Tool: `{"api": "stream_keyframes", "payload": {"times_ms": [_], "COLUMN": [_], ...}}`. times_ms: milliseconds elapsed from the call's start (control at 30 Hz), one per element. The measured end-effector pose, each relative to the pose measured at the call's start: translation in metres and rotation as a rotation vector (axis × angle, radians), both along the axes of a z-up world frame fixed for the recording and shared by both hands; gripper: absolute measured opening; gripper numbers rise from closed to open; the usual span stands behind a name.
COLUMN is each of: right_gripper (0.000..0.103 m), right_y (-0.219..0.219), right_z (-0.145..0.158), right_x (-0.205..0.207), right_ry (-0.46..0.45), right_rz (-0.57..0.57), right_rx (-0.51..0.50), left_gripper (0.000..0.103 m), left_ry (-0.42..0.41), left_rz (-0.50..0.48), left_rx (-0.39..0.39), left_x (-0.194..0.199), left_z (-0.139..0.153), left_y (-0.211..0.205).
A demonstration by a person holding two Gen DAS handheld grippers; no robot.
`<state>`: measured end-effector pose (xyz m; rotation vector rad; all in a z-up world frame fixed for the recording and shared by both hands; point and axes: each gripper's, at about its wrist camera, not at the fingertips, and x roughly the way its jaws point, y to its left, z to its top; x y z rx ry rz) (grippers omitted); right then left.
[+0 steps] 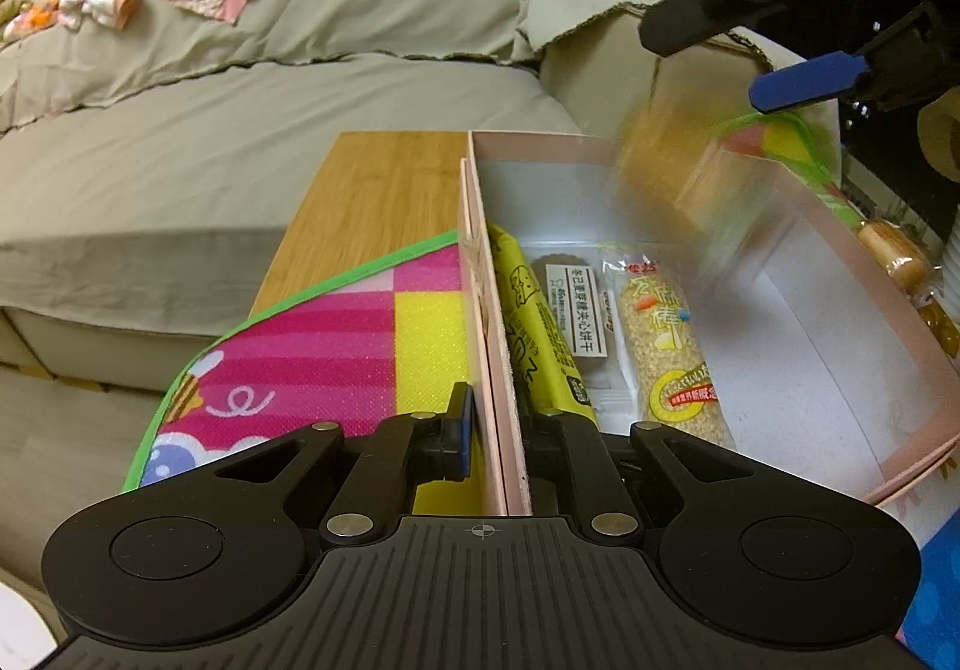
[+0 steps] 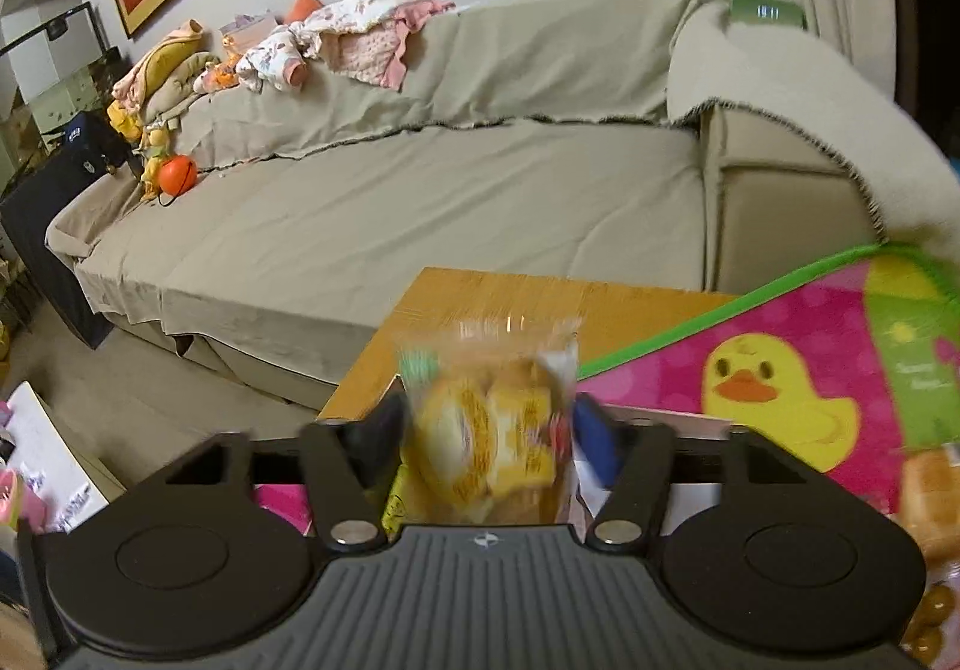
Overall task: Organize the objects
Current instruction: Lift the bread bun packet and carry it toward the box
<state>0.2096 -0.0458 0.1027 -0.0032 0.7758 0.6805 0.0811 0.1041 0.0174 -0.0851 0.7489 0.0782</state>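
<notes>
A pink box [image 1: 798, 388] stands on the colourful mat [image 1: 336, 346]. It holds a yellow snack stick [image 1: 534, 322], a wrapped biscuit [image 1: 576, 322] and a grain bar [image 1: 672, 352]. My left gripper [image 1: 495, 418] is shut on the box's left wall [image 1: 486, 310]. My right gripper [image 1: 714, 51] hangs open above the box's far right side. A blurred yellow snack packet [image 1: 666, 172] is in the air below it, over the box. In the right wrist view the same packet [image 2: 492, 430] lies blurred between the spread fingers of the right gripper [image 2: 489, 430].
The wooden table [image 1: 384, 196] stands against a beige sofa [image 1: 270, 99] strewn with clothes and toys. More wrapped snacks [image 1: 900, 262] lie right of the box, also in the right wrist view [image 2: 930, 496]. The mat [image 2: 780, 370] shows a duck.
</notes>
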Motion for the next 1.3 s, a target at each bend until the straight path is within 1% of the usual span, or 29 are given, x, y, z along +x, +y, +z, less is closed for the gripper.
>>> {"api": "stream_keyframes", "payload": {"times_ms": [67,133,200,333,467,533,600,700,800,900,967,1000,1033,1067,1133,1200,1233,1300], "right_gripper": [0.074,0.074,0.074,0.075,0.079,0.083,0.084,0.085,0.086,0.086,0.086,0.083,0.077,0.073,0.059,0.05,0.047,0.046], "right_y": [-0.003,-0.016,-0.037,-0.089,-0.146,-0.176,-0.203,-0.235,-0.257,-0.261,-0.26,-0.262,-0.263,-0.265,-0.27,-0.272,-0.27,-0.269], "right_z": [-0.002,-0.001,0.003,0.009,0.008,0.004,-0.003,-0.016,-0.038,-0.06,-0.069,-0.073,-0.076,-0.08,-0.087,-0.094,-0.097,-0.1], "right_x": [0.0,-0.003,-0.008,-0.029,-0.05,-0.059,-0.066,-0.067,-0.061,-0.051,-0.044,-0.04,-0.035,-0.03,-0.02,-0.013,-0.012,-0.015], "right_ry": [0.013,0.022,0.0,-0.084,-0.159,-0.171,-0.172,-0.147,-0.07,-0.011,0.011,0.017,0.018,0.022,0.046,0.076,0.09,0.118], "right_rz": [-0.005,-0.016,-0.048,-0.145,-0.263,-0.337,-0.409,-0.501,-0.552,-0.57,-0.588,-0.602,-0.618,-0.634,-0.66,-0.651,-0.642,-0.616], "right_rx": [0.023,0.045,0.042,-0.016,-0.101,-0.133,-0.154,-0.177,-0.147,-0.139,-0.128,-0.119,-0.116,-0.112,-0.104,-0.112,-0.116,-0.109], "left_gripper": [0.012,0.012,0.012,0.012,0.012,0.012,0.012,0.012,0.012,0.012,0.012,0.012,0.012,0.012,0.012,0.012,0.012,0.012], "left_ry": [-0.001,-0.001,-0.003,-0.006,-0.007,-0.007,-0.007,-0.006,-0.007,-0.007,-0.006,-0.006,-0.005,-0.004,-0.004,-0.004,-0.004,-0.004], "left_rz": [0.0,0.0,0.0,0.001,0.0,0.0,0.0,0.0,0.0,0.0,0.0,0.0,0.0,0.0,0.0,0.0,0.0,0.0], "left_rx": [-0.001,-0.001,-0.003,-0.005,-0.007,-0.007,-0.007,-0.007,-0.008,-0.007,-0.007,-0.007,-0.006,-0.005,-0.005,-0.005,-0.005,-0.005], "left_x": [0.0,0.0,0.0,-0.002,-0.002,-0.002,-0.003,-0.003,-0.003,-0.003,-0.003,-0.003,-0.003,-0.003,-0.003,-0.003,-0.003,-0.003], "left_z": [0.0,0.0,0.0,0.0,-0.001,-0.001,-0.001,-0.001,-0.001,-0.001,-0.001,-0.001,-0.001,-0.001,-0.001,-0.001,-0.001,-0.001], "left_y": [0.0,0.0,0.0,0.0,0.0,0.001,0.001,0.001,0.001,0.001,0.001,0.001,0.001,0.001,0.0,0.0,0.0,0.0]}}
